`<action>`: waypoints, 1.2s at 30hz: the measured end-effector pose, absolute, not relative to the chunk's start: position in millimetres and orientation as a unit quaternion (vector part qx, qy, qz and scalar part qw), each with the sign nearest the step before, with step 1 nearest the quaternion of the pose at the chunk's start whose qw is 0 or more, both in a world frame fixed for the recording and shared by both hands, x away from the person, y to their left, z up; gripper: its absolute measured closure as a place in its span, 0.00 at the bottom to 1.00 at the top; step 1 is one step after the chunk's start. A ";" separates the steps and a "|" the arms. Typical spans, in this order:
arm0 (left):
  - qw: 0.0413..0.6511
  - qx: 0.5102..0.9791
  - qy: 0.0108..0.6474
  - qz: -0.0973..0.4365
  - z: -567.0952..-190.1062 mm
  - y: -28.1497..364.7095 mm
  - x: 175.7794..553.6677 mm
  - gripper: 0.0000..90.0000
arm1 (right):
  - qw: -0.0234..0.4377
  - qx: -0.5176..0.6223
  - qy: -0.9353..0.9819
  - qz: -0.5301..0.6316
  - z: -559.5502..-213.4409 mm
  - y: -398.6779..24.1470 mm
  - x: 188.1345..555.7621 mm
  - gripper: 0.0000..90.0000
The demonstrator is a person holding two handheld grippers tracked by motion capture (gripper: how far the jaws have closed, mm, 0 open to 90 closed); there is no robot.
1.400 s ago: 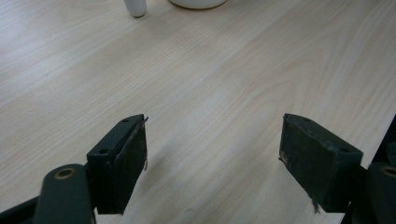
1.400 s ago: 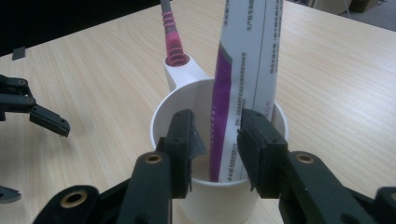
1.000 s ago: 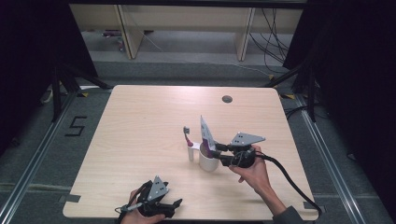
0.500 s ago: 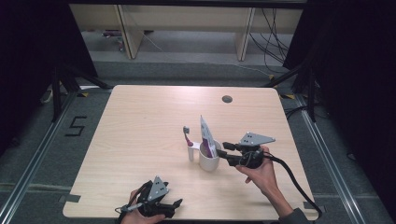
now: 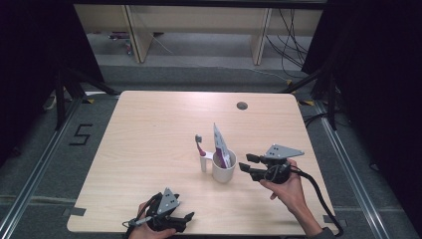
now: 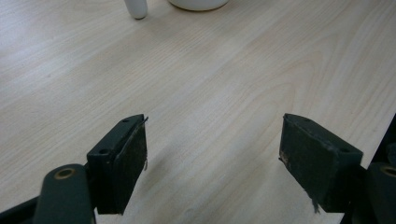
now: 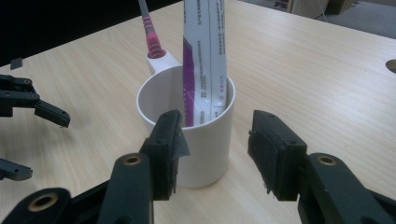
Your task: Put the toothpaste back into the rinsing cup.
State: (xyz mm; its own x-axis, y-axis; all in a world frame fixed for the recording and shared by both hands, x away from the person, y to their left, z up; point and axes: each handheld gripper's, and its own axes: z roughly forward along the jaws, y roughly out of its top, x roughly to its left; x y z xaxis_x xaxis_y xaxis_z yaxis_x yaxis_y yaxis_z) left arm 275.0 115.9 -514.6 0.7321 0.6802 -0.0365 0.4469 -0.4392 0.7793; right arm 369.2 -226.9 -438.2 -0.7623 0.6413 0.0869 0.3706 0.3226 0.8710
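While the right gripper (image 7: 215, 149) was held just beside it, jaws just opening and empty, a white plastic cup (image 5: 223, 171) was seen mid-table. A white-and-purple toothpaste tube (image 7: 205, 56) was stood inside, a pink toothbrush (image 5: 199, 145) in its handle socket. The left gripper (image 6: 212, 163) was kept wide open, empty.

left tongs (image 5: 186, 217): jaws wide apart, resting low | right tongs (image 5: 245, 164): jaws just been opening, nothing gripped

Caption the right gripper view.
Right gripper, fingers open, facing a white cup holding toothpaste tube and toothbrush.
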 end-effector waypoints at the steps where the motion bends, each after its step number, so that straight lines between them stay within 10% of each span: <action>1: 0.409 0.836 0.337 0.143 -514.6 116.1 275.0 0.26 | 0.130 0.321 0.800 0.490 -438.0 -227.4 367.6 0.58; 36: 0.399 0.840 0.335 0.149 -512.7 118.8 276.9 0.25 | 0.138 0.378 0.776 0.485 -449.7 -294.4 340.6 0.45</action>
State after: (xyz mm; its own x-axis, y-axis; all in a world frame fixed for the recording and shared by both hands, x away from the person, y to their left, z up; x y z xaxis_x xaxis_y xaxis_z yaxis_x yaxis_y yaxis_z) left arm 276.9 118.8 -512.7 0.7313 0.6818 -0.0180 0.4447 -0.4567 0.7705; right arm 340.6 -294.4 -449.7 -0.6758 0.7212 0.1524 0.4535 0.2438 0.8573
